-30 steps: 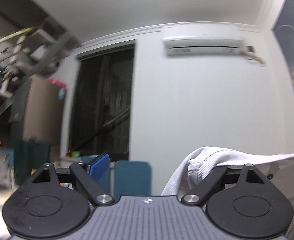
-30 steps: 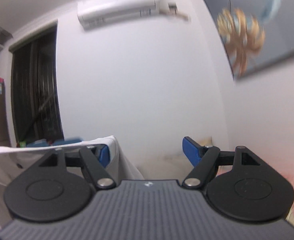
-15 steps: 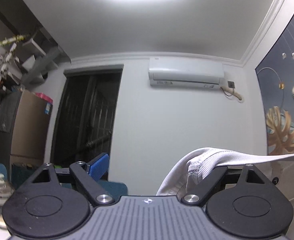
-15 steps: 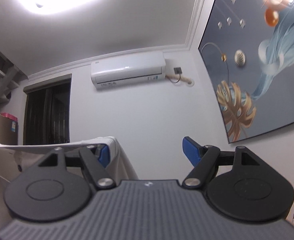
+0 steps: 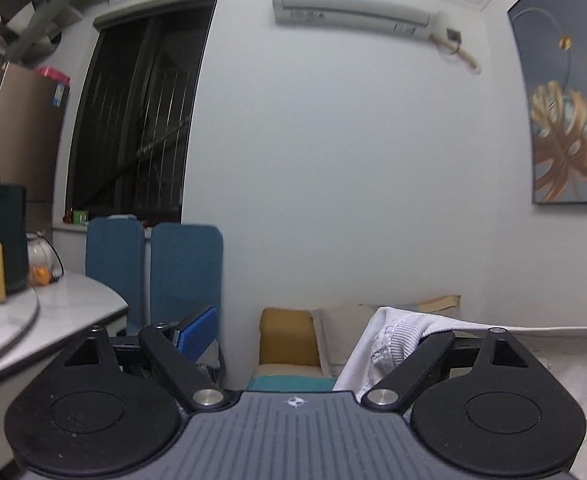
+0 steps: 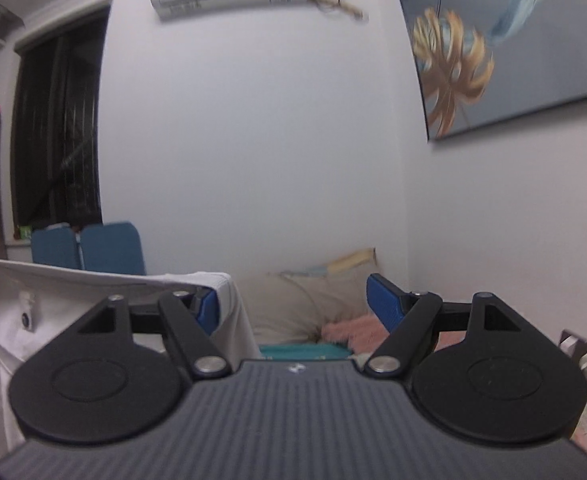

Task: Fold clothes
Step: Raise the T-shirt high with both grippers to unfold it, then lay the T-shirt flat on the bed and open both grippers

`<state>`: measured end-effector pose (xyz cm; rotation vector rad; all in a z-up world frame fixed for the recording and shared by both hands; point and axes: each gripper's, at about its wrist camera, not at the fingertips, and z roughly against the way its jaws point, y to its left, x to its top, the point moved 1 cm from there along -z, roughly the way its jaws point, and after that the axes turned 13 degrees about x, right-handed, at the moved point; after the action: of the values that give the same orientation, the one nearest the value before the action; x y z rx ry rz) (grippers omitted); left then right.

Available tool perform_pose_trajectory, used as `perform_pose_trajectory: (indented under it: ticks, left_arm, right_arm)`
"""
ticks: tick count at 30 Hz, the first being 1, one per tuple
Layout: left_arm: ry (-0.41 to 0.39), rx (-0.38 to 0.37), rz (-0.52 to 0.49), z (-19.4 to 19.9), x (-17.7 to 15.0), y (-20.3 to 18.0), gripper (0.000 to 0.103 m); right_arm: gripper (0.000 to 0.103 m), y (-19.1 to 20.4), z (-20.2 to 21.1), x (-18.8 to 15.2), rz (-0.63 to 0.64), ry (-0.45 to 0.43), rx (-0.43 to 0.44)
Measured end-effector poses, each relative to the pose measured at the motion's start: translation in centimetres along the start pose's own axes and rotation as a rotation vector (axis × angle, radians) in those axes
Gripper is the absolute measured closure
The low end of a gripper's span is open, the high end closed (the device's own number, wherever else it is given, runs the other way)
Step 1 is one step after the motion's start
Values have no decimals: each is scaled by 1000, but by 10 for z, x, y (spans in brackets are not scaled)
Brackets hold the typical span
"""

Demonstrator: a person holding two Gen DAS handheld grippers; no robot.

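You are holding a white garment [image 5: 397,330] stretched in the air between your two grippers, both pointing almost level at the pale wall [image 5: 353,160]. Your left gripper [image 5: 309,332] stands with its jaws spread wide: the left blue pad [image 5: 195,332] is bare, while the garment's ribbed hem hangs over the right finger and hides its pad, so nothing is pinched between the two. Your right gripper [image 6: 289,304] is the mirror of it, jaws apart, the cloth [image 6: 93,280] draped over its left finger and the right blue pad [image 6: 385,304] free. From each draped finger the fabric runs taut toward the other hand and falls below. Behind it lie cushions [image 5: 289,336] and a pink fluffy item [image 6: 349,330] against the wall. A white tabletop [image 5: 53,320] sits at far left, with blue chair backs [image 5: 185,272] behind it.
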<state>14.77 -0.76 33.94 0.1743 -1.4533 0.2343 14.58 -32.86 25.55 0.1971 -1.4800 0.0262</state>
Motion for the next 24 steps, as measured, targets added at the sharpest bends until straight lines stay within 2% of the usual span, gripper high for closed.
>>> perform_pose_trajectory:
  ticks: [2, 6, 9, 11, 15, 19, 22, 24]
  left_arm:
    - [13, 28, 1, -50, -33, -17, 15]
    - [28, 86, -4, -176, -96, -59, 15]
    - [59, 81, -53, -278, -149, -93, 15]
    - [106, 67, -93, -339, -192, -114, 15]
    - [289, 27, -179, -441, -296, -150, 15]
    - [489, -4, -296, -501, -392, -176, 16]
    - [575, -31, -327, -520, -429, -188, 16]
    - [595, -48, -318, -518, -434, -192, 16]
  right_arm:
    - [26, -8, -55, -24, -7, 25, -17]
    - [26, -26, -174, -73, -12, 27, -70]
    - [27, -50, -266, -117, -13, 54, -102]
    - [27, -69, -325, -154, -12, 110, -109]
    - [29, -105, -424, -236, -36, 279, -89]
    - [29, -119, -482, -308, -37, 472, -60]
    - [29, -126, -508, -344, -49, 627, -27]
    - [29, -130, -507, -356, -134, 685, 79]
